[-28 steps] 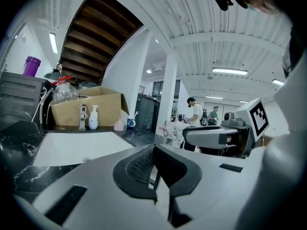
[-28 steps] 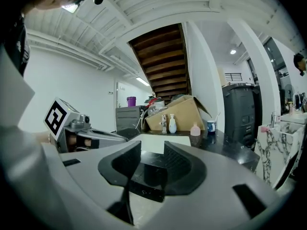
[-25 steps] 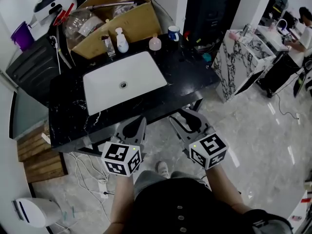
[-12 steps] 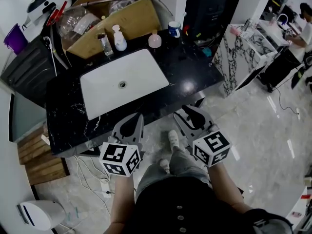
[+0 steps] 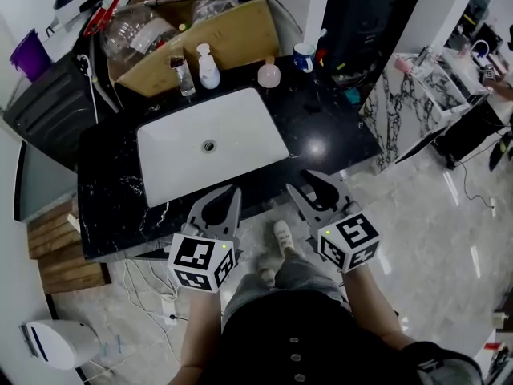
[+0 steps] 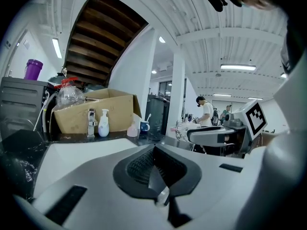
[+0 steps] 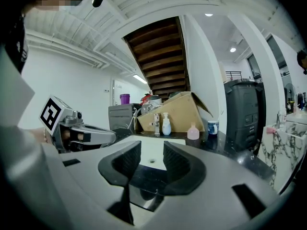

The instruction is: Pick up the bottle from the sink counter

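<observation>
A white pump bottle (image 5: 208,69) and a small pink bottle (image 5: 269,74) stand at the back of the black sink counter (image 5: 321,139), behind the white basin (image 5: 210,144). Both show far off in the gripper views: pump bottle (image 6: 103,123) (image 7: 166,124), pink bottle (image 6: 133,129) (image 7: 193,132). My left gripper (image 5: 228,194) (image 6: 154,152) hovers at the counter's front edge, its pads together with nothing in them. My right gripper (image 5: 309,183) (image 7: 152,148) hangs beside it, jaws apart and empty. Both are well short of the bottles.
A chrome faucet (image 5: 183,74) stands left of the pump bottle, a blue mug (image 5: 304,56) right of the pink one. A cardboard box (image 5: 200,30) sits behind. A marble stand (image 5: 405,103) is to the right, a wooden pallet (image 5: 56,247) and cables at lower left.
The person has stepped a foot forward and the counter has slid slightly down and right in the head view. Both grippers keep their places and jaw settings.
</observation>
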### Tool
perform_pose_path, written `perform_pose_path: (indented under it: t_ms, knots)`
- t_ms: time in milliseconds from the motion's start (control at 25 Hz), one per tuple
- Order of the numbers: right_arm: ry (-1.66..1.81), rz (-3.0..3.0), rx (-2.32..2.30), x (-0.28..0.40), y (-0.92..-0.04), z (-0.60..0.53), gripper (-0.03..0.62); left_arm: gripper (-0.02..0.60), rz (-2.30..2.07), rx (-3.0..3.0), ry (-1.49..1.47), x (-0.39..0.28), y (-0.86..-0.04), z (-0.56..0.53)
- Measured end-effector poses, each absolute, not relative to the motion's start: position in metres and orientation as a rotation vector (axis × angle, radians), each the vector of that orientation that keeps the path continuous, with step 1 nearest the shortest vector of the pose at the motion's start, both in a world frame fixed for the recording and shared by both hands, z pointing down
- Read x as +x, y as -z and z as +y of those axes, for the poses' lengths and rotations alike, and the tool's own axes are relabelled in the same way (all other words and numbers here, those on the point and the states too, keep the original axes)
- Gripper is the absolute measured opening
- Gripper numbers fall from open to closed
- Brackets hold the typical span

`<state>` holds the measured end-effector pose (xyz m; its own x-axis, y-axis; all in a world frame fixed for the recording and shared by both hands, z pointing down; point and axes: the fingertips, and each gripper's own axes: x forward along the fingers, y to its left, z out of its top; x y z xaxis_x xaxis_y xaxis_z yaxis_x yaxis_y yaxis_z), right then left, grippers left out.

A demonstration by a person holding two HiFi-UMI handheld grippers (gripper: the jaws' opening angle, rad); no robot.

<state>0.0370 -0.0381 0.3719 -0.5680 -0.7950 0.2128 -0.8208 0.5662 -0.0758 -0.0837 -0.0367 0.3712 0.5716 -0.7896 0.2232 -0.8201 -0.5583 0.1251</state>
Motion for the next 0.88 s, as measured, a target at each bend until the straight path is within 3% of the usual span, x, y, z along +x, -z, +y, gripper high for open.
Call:
perform_pose_path:
  t_ms: [880]
  knots:
    - [-0.222, -2.779, 1.074, 0.041, -0.368, -0.224, 0.150, 0.017, -1.492, 2.508, -0.209, -0.046, -0.366, -0.199]
